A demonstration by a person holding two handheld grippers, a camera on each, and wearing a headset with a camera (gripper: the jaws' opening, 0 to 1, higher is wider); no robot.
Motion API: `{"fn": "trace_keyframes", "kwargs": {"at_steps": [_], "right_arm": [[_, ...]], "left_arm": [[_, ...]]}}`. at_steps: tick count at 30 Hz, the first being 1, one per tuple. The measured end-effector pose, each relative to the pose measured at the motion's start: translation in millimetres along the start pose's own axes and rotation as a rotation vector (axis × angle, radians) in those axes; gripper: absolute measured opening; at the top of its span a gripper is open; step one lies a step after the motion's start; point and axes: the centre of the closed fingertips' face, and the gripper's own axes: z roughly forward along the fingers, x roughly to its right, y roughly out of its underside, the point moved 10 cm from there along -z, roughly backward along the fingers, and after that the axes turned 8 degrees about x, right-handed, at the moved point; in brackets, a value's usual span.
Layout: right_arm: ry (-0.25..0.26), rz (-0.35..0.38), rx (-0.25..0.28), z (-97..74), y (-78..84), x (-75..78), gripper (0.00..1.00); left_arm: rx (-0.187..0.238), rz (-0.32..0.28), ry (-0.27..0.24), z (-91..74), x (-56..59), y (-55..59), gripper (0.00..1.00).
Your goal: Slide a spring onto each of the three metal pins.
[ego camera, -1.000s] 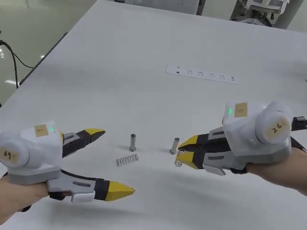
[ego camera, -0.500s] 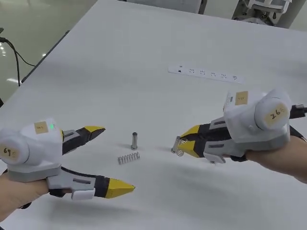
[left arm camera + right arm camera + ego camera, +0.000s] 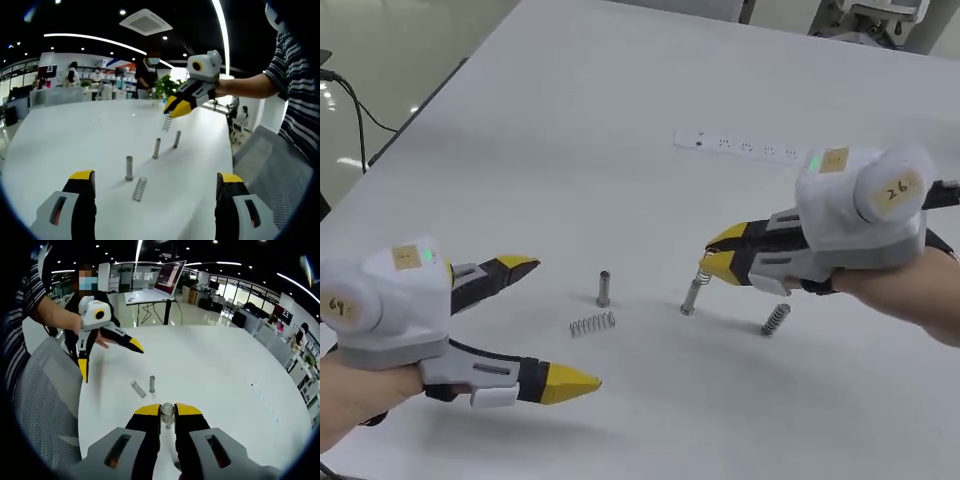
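My right gripper (image 3: 718, 254) is shut on a small spring (image 3: 705, 271), held just above the table; that spring (image 3: 167, 411) sits between its yellow tips. The spring's lower end meets the top of the middle metal pin (image 3: 691, 298), which leans. Left of it a bare pin (image 3: 604, 288) stands upright, with a loose spring (image 3: 592, 323) lying in front. To the right leans a third pin (image 3: 775, 319) that looks wrapped in a spring. My left gripper (image 3: 545, 322) is open at the near left, holding nothing, aimed at the loose spring (image 3: 140, 188) and pins (image 3: 129, 167).
A white power strip (image 3: 745, 150) lies farther back on the white table (image 3: 570, 130), whose left edge drops to the floor. Behind the table the gripper views show an office with people.
My right gripper rose from the table with the spring and now holds it over the middle pin. The rightmost pin came out from behind it. The left gripper stayed put, open.
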Motion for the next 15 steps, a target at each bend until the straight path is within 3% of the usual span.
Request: {"fn": "trace_keyframes", "kwargs": {"at_steps": [2, 15], "right_arm": [[0.009, 0.016, 0.000, 0.9, 1.8, 5.8, 0.07], [0.028, 0.068, -0.011, 8.8, 9.0, 8.9, 0.07]], "left_arm": [[-0.001, 0.001, 0.000, 0.1, -0.4, 0.2, 0.98], [-0.005, -0.007, -0.001, -1.4, -0.9, 1.4, 0.97]]}}
